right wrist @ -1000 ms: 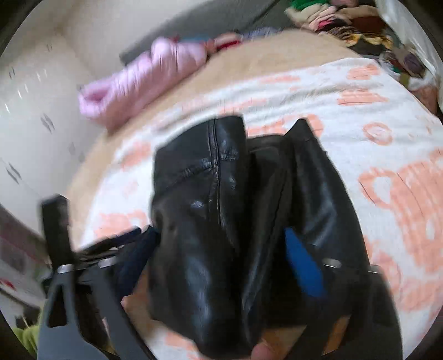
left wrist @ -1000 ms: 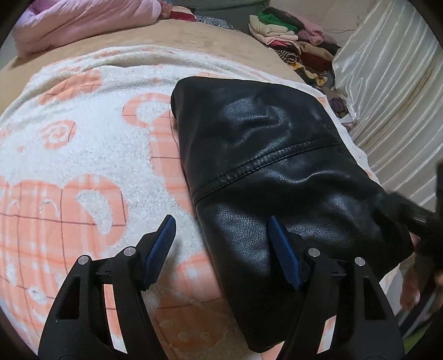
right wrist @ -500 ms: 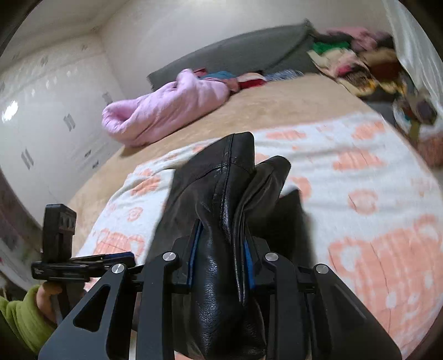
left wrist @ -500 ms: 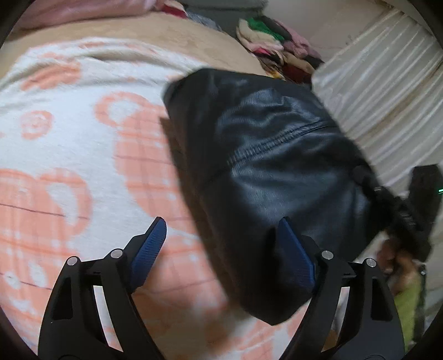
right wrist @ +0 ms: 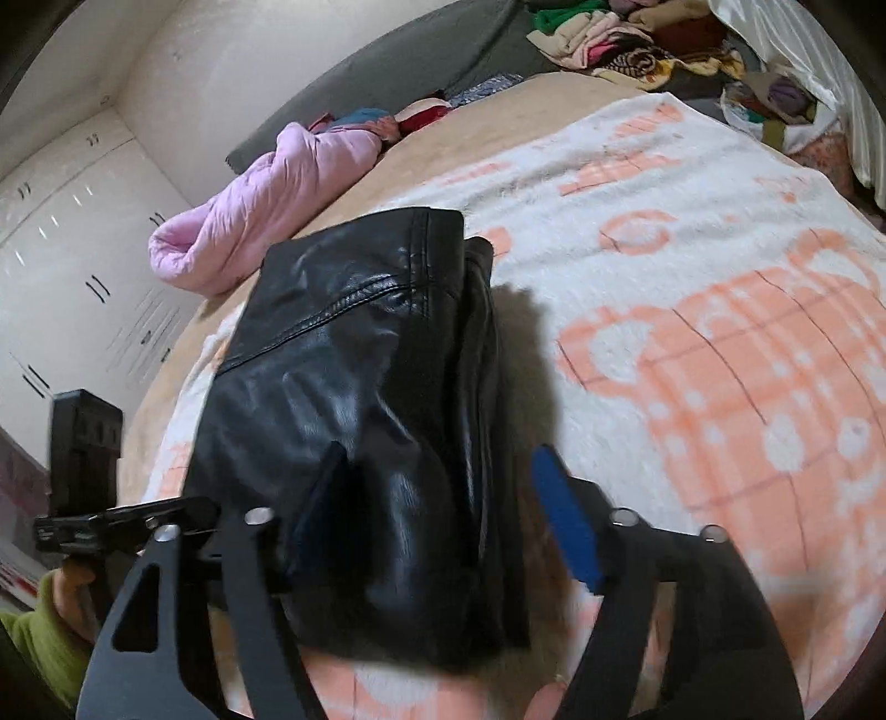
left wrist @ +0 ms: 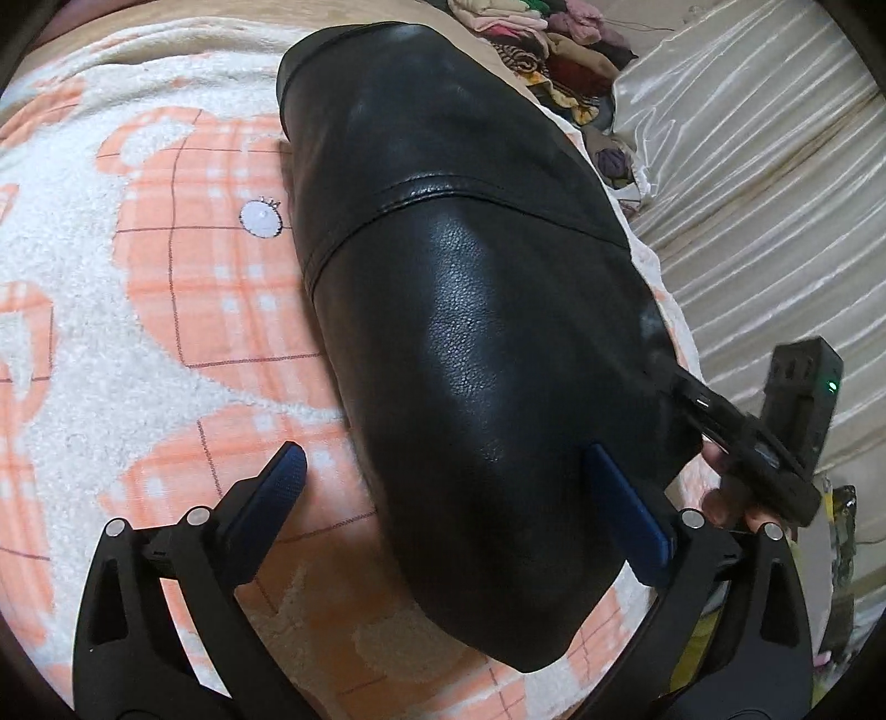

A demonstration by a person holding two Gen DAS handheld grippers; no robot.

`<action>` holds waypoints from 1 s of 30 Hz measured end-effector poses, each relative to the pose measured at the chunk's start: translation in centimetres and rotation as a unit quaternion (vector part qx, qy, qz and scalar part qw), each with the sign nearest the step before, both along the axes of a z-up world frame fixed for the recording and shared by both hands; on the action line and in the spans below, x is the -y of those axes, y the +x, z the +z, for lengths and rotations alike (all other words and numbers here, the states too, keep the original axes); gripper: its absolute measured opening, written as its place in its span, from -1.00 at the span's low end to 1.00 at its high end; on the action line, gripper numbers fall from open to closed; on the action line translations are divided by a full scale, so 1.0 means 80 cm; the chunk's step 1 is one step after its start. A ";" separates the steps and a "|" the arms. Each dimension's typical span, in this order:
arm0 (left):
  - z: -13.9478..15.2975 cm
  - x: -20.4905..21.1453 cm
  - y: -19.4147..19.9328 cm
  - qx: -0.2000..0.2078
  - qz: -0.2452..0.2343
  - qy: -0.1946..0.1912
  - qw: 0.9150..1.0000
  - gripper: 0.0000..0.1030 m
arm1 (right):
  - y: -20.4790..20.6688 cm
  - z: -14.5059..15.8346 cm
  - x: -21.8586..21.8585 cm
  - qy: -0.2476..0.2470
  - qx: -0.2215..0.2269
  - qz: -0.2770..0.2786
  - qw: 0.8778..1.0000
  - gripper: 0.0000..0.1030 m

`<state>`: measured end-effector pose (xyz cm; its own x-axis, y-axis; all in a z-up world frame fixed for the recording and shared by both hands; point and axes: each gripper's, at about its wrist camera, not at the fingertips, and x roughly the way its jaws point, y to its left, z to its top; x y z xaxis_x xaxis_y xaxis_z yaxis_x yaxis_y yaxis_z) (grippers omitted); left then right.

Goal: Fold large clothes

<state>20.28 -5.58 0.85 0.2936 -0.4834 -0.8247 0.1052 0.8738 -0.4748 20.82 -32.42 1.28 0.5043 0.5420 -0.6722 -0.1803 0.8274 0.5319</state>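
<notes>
A black leather jacket (left wrist: 470, 310) lies folded into a long bundle on a white and orange blanket (left wrist: 166, 288). My left gripper (left wrist: 454, 493) straddles its near end; the jaws are opening wide and the pads (left wrist: 282, 476) do not press on it. In the right wrist view the jacket (right wrist: 360, 376) shows its stacked folded edges. My right gripper (right wrist: 443, 507) stands over that near end with its jaws opening. The blue right pad (right wrist: 559, 515) is clear of the leather, and the dark left pad rests over it.
A pink quilt (right wrist: 266, 216) lies at the far side of the bed. A pile of mixed clothes (left wrist: 554, 44) sits beyond the blanket by a pale curtain (left wrist: 764, 166). White wardrobe doors (right wrist: 72, 266) stand at left. A hand in a green sleeve (right wrist: 44, 620) holds the other gripper.
Half a second ago the right gripper was clamped on the jacket's folded edge; it has let go. The left jaws have widened and come closer to the jacket's near end.
</notes>
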 end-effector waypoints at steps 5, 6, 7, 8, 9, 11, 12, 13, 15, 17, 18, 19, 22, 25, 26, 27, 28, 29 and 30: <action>-0.001 -0.001 0.001 0.005 -0.004 0.004 1.000 0.84 | -0.022 -0.018 0.008 0.051 -0.024 0.013 0.998 -0.39; 0.001 -0.002 -0.002 0.010 -0.004 0.009 1.000 0.84 | -0.025 -0.018 0.005 0.055 -0.022 0.007 0.998 -0.46; 0.004 -0.002 -0.002 0.020 -0.004 0.021 1.000 0.84 | -0.029 -0.017 -0.004 0.052 -0.019 -0.001 0.998 -0.48; 0.005 0.002 -0.001 0.026 -0.004 0.029 0.999 0.84 | -0.032 -0.016 -0.013 0.053 -0.023 -0.004 0.998 -0.49; 0.008 -0.001 0.002 0.032 -0.002 0.040 0.999 0.84 | -0.033 -0.018 -0.023 0.057 -0.027 -0.004 0.998 -0.49; 0.010 -0.011 0.008 0.034 0.008 0.054 0.998 0.84 | -0.043 -0.025 -0.053 0.090 -0.032 0.011 0.995 -0.49; 0.008 -0.017 0.011 0.028 0.011 0.054 0.998 0.83 | -0.044 -0.028 -0.060 0.101 -0.034 0.014 0.994 -0.49; 0.005 -0.026 0.013 0.019 0.012 0.054 0.998 0.82 | -0.049 -0.033 -0.077 0.116 -0.036 0.018 0.992 -0.49; -0.003 -0.038 0.014 0.005 0.017 0.068 0.998 0.81 | -0.057 -0.027 -0.100 0.107 -0.017 0.013 0.994 -0.49; -0.006 -0.046 0.013 0.005 0.014 0.057 0.998 0.81 | -0.058 -0.012 -0.107 0.073 0.009 0.006 0.997 -0.53; -0.005 -0.046 0.012 0.005 0.012 0.049 0.999 0.81 | -0.058 -0.002 -0.106 0.062 0.020 0.007 0.998 -0.58; -0.003 -0.044 0.009 0.009 0.010 0.047 0.999 0.81 | -0.058 0.011 -0.102 0.061 0.034 0.010 0.997 -0.60; 0.015 -0.038 0.006 0.041 0.006 0.037 0.998 0.81 | -0.050 0.051 -0.096 0.013 0.076 0.021 0.997 -0.63; 0.021 -0.030 0.008 0.048 0.010 0.050 0.998 0.81 | -0.028 0.051 -0.076 -0.023 0.082 0.004 0.996 -0.62; 0.017 -0.027 0.007 0.042 0.007 0.055 0.998 0.81 | -0.020 0.036 -0.070 -0.045 0.064 -0.002 0.997 -0.60; 0.012 -0.024 0.006 0.035 0.002 0.055 0.998 0.81 | -0.015 0.023 -0.065 -0.052 0.045 -0.004 0.998 -0.57; 0.007 -0.022 0.005 0.029 0.000 0.050 0.998 0.81 | -0.013 0.004 -0.057 -0.044 0.023 -0.007 0.999 -0.55; 0.002 -0.019 0.005 0.023 -0.004 0.044 0.999 0.82 | -0.015 -0.005 -0.052 -0.040 0.014 -0.015 0.999 -0.39; -0.002 -0.016 0.004 0.022 -0.005 0.043 0.999 0.82 | -0.018 -0.008 -0.051 -0.043 0.014 -0.025 0.999 -0.33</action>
